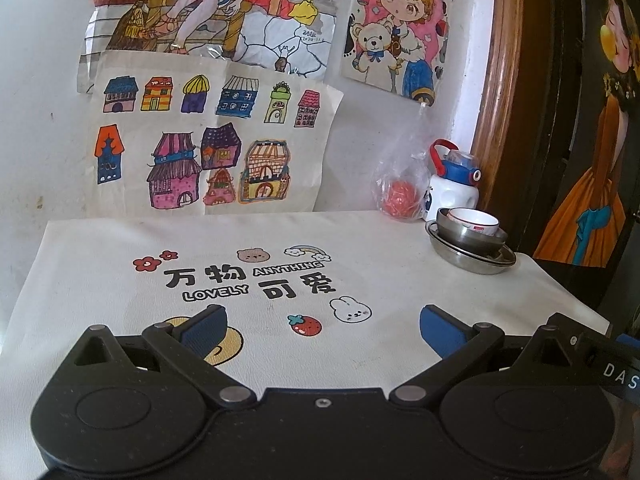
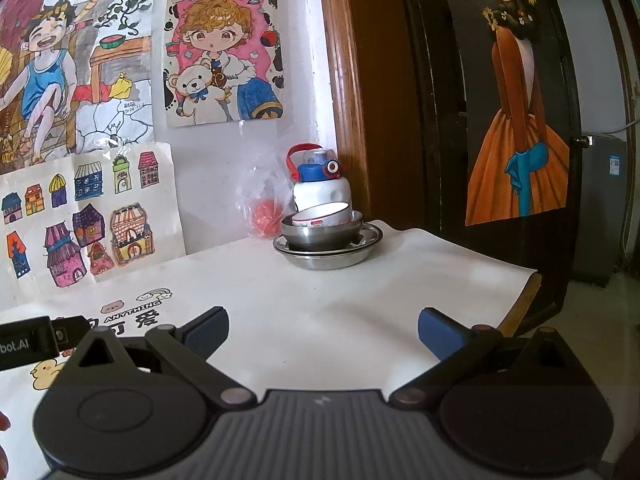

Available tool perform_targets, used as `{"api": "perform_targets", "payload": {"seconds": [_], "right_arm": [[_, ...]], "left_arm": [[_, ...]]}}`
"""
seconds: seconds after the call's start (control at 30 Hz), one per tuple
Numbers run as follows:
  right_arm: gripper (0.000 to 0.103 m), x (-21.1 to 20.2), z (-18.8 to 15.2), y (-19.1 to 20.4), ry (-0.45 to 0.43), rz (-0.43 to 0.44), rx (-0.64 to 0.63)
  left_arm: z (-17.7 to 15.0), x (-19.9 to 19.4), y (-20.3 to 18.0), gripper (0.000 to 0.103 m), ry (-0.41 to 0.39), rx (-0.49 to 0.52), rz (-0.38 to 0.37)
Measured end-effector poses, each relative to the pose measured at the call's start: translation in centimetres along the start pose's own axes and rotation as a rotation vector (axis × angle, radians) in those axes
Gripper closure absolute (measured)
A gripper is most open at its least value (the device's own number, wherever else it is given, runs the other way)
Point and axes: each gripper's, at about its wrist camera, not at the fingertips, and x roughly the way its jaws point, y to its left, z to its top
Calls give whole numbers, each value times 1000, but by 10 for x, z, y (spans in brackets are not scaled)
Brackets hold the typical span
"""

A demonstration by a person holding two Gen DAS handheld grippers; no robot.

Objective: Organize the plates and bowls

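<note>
Fingers spread on both grippers [image 1: 323, 326] [image 2: 323, 326]; at the desk's far right corner, lift the brittle cup [image 2: 325, 216] by its rim from the slick bowl [image 2: 322, 233].

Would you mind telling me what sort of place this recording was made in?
Most likely a family home with a child: hand-coloured drawings taped to the wall, a child's water bottle, and a cartoon-printed tablecloth beneath stacked dishes.

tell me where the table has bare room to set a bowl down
Most of the white tablecloth is free: the wide stretch between both open hand-held grippers (left, right) and the dish stack, and the printed area toward the house drawings. It is crowded only at the far corner, where the metal plate, steel bowl, white bowl, bottle and plastic bag cluster.
</note>
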Motion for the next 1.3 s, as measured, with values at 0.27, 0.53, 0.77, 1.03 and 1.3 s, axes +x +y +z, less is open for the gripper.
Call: {"api": "perform_targets", "payload": {"seconds": [0.27, 0.53, 0.77, 1.03, 1.3], "right_arm": [[0, -1, 1, -1, -2, 2, 3], [0, -2, 0, 0, -2, 2, 3], [0, -2, 0, 0, -2, 2, 2], [0, -2, 0, 0, 2, 3, 6], [0, -2, -3, 2, 9, 6, 12]], "left_arm": [[0, -1, -1, 1, -1, 1, 0], [0, -2, -1, 1, 0, 3, 0], [0, -3, -2, 1, 0, 4, -2], [0, -4, -5, 1, 11, 28, -8], [-1, -1, -6, 1, 33, 37, -21]]}}
